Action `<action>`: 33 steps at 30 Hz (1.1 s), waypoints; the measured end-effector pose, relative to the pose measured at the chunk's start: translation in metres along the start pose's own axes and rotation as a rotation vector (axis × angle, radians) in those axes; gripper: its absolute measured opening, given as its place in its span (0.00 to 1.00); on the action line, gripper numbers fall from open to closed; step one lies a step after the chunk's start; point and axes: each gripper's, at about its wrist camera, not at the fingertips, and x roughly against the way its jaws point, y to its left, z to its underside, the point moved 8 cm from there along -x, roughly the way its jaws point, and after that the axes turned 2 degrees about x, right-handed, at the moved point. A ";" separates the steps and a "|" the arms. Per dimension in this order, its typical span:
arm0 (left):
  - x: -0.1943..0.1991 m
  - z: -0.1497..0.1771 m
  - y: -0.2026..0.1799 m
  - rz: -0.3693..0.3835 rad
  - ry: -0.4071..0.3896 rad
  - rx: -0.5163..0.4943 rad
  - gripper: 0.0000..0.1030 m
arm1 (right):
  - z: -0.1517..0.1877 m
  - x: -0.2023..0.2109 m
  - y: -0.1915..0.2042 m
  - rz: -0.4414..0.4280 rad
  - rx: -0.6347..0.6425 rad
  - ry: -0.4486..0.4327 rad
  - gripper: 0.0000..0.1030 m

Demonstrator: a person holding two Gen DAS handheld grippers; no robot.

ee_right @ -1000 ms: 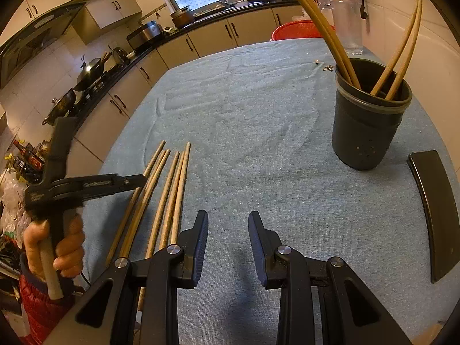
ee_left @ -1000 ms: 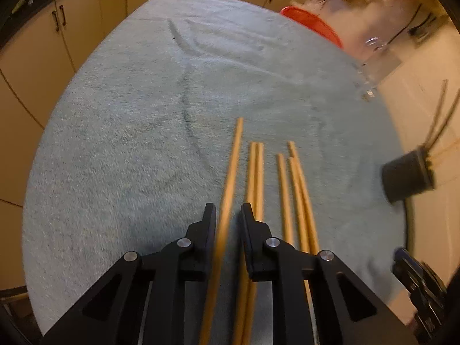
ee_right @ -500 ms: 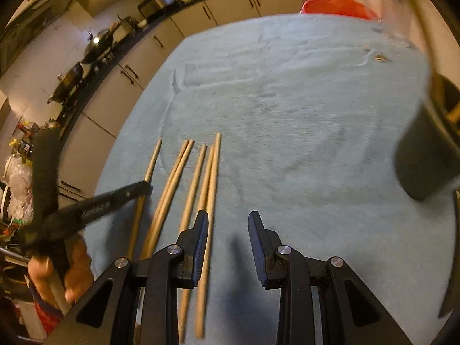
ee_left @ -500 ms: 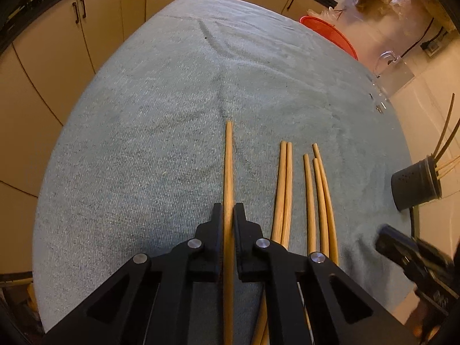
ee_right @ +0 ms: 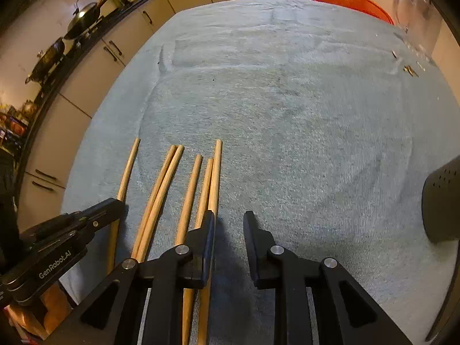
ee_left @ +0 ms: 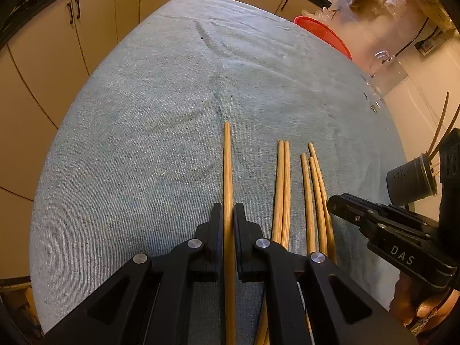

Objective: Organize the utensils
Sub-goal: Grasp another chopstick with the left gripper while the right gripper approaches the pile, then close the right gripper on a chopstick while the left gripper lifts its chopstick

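Worktop [ee_left: 138,132], covered by a blue-grey towel. Six wooden chopsticks lie on it roughly parallel. Single chopstick [ee_left: 227,172], set apart at the left of the group: pinched between the pressed-together fingers of the left hand-held gripper [ee_left: 228,212], its far end resting on the towel. Loose chopsticks [ee_left: 283,184], five in number: a touching pair, then three more just beside it, all lying flat. Right hand-held gripper [ee_right: 229,218]: jaws parted with bare towel between them and nothing held, having just been closing; its left finger [ee_right: 208,230] lies over the rightmost loose chopstick. Container one: dark cylindrical utensil holder [ee_left: 409,181], perforated wall, standing upright near the right edge of the worktop, well apart from the loose chopsticks; in the left wrist view a few thin sticks rise from its mouth and lean outward; their kind cannot be told. Container two: red basin [ee_right: 353,1] at the far edge of the worktop, contents not visible. Container three: clear jug [ee_left: 388,69] at the far right corner, contents cannot be told.
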 end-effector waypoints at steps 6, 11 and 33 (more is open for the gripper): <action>-0.002 -0.003 -0.001 -0.004 0.003 -0.002 0.07 | -0.004 -0.009 0.011 0.062 0.068 0.021 0.22; -0.005 -0.008 -0.004 -0.018 0.002 -0.013 0.07 | -0.013 -0.014 0.012 0.129 0.115 0.013 0.11; 0.102 -0.013 -0.066 0.119 -0.239 -0.108 0.06 | -0.003 0.136 0.005 -0.081 0.047 -0.462 0.07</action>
